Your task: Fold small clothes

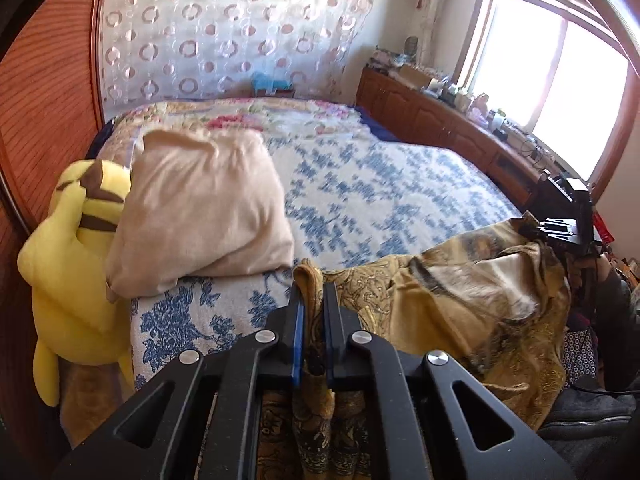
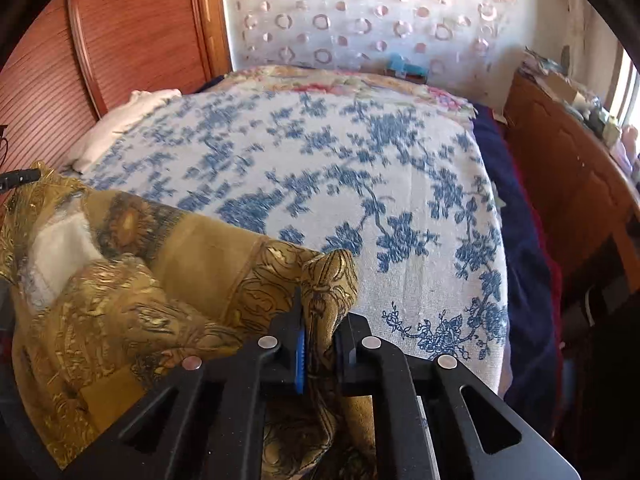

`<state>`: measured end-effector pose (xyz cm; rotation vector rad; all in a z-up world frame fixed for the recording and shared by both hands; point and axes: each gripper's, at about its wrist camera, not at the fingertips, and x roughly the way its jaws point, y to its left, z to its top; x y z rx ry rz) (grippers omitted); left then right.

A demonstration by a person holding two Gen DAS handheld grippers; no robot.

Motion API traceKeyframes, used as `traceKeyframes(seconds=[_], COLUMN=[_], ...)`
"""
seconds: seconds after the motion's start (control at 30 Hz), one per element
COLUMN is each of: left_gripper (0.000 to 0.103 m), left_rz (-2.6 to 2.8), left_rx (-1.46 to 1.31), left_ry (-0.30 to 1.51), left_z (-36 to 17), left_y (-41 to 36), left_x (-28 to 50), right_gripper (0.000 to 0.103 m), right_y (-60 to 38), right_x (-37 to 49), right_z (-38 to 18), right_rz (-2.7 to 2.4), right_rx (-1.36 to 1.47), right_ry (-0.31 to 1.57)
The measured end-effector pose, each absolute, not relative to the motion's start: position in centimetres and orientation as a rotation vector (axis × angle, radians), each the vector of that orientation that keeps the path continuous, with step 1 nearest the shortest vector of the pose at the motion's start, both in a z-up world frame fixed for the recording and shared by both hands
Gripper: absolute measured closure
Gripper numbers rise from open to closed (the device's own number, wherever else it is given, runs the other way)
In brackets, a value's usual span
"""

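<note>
So the bed fills most of both views, covered in a white spread with blue flowers, and there's a fair bit sitting around it. In the left wrist view a beige pillow sits at about 9 o'clock, leaning right up against a yellow plush toy that hangs off the bed's left edge. A wooden cabinet runs along the far side at roughly 2 o'clock, its top crowded with small stuff too blurry to name, under a bright window. A curtain with ring patterns hangs behind the bed at 12. Nothing sits on the open stretch of the spread beyond the cloth. The thing being folded is a mustard-gold patterned garment, bunched up on the near edge of the bed at around 4 o'clock in the left view and 8 o'clock in the right one, with a pale lining showing. The left gripper has its jaws pressed together on a bunched edge of the fabric, which pokes up between the blue pads. The right gripper is doing the same, pinching another gathered bit of the garment's edge at 6 o'clock in its own view.
</note>
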<state>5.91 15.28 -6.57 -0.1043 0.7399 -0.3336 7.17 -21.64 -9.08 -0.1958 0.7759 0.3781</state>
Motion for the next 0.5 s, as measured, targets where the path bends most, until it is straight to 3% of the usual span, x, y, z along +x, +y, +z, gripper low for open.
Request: traceKeyframes(seconds=[0.5], left_gripper=[0.095], left_rz=[-0.405], left_rx=[-0.056], left_ry=[0.400], left_z=[4.1], left_y=[12.9], left_x=[-0.4], right_gripper=[0.094], right_y=[-25.3], right_x=[-3.5], right_z=[2.1], right_rz=[0.407], right_rx=[-0.087], right_ry=[0.403])
